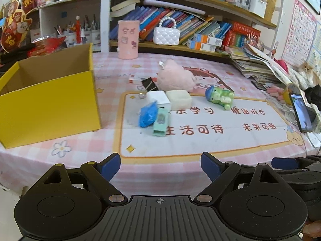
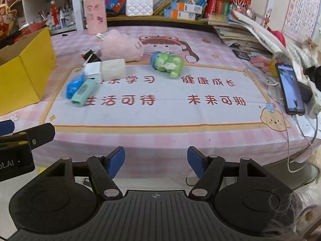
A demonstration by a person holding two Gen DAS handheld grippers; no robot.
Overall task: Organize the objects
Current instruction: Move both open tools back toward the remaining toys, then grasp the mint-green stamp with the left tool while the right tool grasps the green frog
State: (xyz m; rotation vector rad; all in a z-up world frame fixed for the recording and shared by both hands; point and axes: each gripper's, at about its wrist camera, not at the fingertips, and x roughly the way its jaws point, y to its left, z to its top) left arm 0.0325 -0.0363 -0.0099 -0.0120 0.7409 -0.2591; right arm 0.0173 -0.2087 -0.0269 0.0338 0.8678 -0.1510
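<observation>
Clutter sits mid-surface (image 1: 200,140): blue bag (image 1: 148,114), mint case (image 1: 161,123), white box (image 1: 159,99), cream block (image 1: 179,99), black clip (image 1: 149,84), pink plush (image 1: 175,76) and green frog (image 1: 220,97). Yellow box (image 1: 48,100) stands open at the left, well apart from the frog, nearer the bag. We hold both tongs short of the near edge, nothing between their blades. Left tongs (image 1: 160,165) gape wide; right tongs (image 2: 156,160) stand narrower but clear. We judge the step to be the first reach. To do it well, we'd send the left tongs to the bag or case, nearest the box, straddling the case across its narrow width. The frog lies alone, an easy take for the right. We'd mind the bag, which overlaps the case.
</observation>
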